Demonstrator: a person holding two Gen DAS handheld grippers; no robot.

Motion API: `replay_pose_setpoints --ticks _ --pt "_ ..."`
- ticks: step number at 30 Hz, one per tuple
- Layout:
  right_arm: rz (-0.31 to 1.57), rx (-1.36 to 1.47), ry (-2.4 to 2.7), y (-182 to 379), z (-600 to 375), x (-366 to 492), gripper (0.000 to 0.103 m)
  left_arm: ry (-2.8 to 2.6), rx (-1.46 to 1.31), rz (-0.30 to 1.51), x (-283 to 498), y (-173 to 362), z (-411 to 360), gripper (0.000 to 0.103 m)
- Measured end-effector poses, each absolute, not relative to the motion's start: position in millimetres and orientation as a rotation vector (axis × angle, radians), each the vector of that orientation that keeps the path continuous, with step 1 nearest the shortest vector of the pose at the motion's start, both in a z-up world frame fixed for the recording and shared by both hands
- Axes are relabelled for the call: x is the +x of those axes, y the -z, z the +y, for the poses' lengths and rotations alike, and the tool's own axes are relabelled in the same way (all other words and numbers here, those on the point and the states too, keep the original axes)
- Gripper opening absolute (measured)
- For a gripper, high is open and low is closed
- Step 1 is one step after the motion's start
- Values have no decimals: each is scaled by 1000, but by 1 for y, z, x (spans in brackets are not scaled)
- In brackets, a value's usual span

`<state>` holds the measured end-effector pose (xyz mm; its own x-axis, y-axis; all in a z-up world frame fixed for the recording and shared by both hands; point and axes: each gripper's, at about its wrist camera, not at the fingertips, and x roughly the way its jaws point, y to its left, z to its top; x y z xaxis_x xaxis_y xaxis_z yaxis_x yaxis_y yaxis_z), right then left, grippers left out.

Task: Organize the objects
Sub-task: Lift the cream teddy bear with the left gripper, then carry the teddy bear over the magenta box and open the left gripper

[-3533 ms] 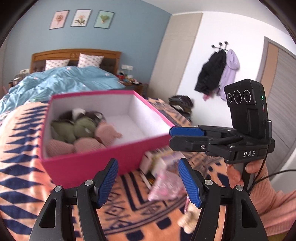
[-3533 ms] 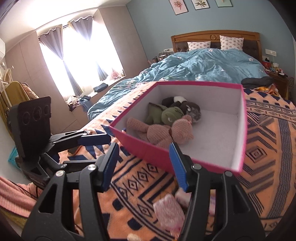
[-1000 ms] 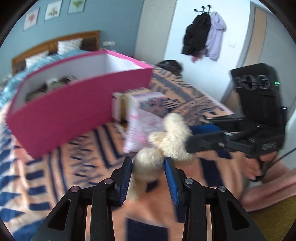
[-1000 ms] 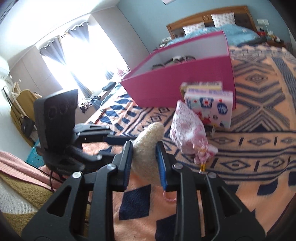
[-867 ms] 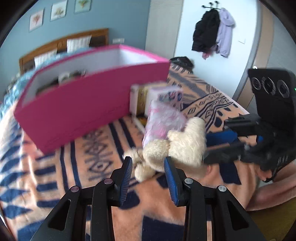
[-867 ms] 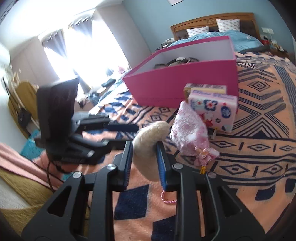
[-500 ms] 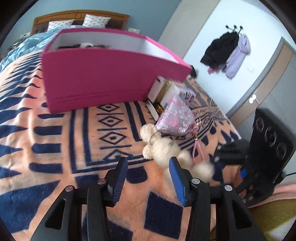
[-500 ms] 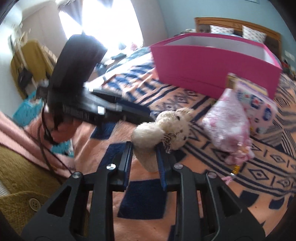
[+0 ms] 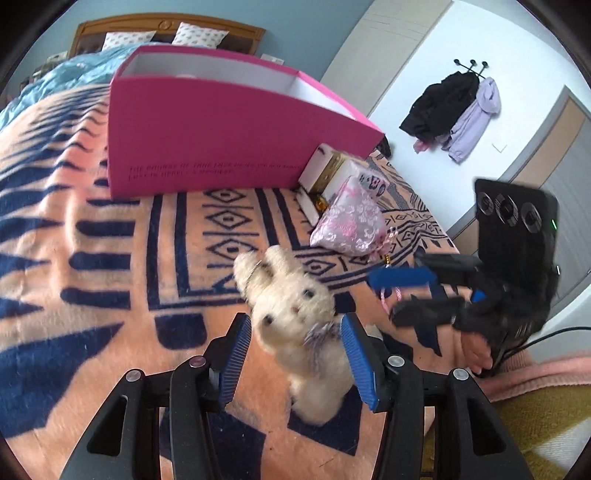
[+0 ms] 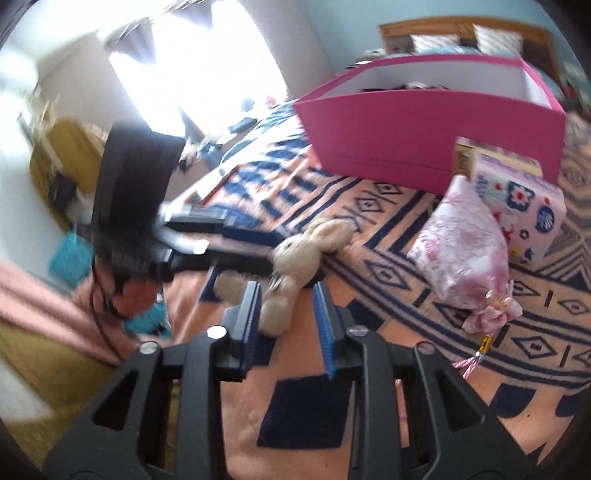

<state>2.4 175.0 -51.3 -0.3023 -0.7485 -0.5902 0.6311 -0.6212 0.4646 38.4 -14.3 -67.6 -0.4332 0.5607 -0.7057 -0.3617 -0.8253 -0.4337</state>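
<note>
My left gripper [image 9: 297, 360] tips down over the blanket [image 9: 92, 288], jaws opening, and the bunny [image 9: 295, 314] lies between the blue pads without either one pressing it. My right gripper [image 10: 286, 325] comes in low from the right, jaws opening too; the bunny's lower end sits between those pads, loose, head pointing away toward the box [image 10: 424, 136]. From the left camera my right hand [image 9: 476, 350] shows under the black housing, a pink sleeve behind it. The bunny rests on the orange and navy blanket at the near edge of the bed. Farther right lie a pink pouch [image 9: 349, 223] and a flowered carton [image 10: 517, 206], touching. The pink box stands beyond them, then blue bedding and the headboard [image 9: 166, 27]. Coats [image 9: 454, 114] hang on the far right wall; a bright window [image 10: 199, 62] glares at left.
</note>
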Motion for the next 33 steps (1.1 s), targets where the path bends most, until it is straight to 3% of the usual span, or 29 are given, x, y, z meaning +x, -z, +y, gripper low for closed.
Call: replay_pose_setpoints --ticks 1,2,8,12,15,21,33 --pt "-214 1035 2008 52 174 -5 54 -2258 -1230 -294 40 69 -15 53" --pt "-245 1052 2001 54 172 -12 55 -2254 -1232 -297 41 71 -16 54" --pt "-272 1170 1951 68 144 -42 55 -2223 -1235 -313 46 77 -16 58" --pt "-284 1228 1902 80 136 -48 55 -2201 -1237 -317 45 83 -11 53" --pt "-275 1221 1885 81 131 -47 40 -2173 -1237 -335 42 86 -8 47" --pt "-251 1169 1938 70 138 -45 37 -2192 -1185 -315 38 78 -2 39" --pt "-151 913 2148 -9 175 -49 37 -2230 -947 -231 0 6 26 39"
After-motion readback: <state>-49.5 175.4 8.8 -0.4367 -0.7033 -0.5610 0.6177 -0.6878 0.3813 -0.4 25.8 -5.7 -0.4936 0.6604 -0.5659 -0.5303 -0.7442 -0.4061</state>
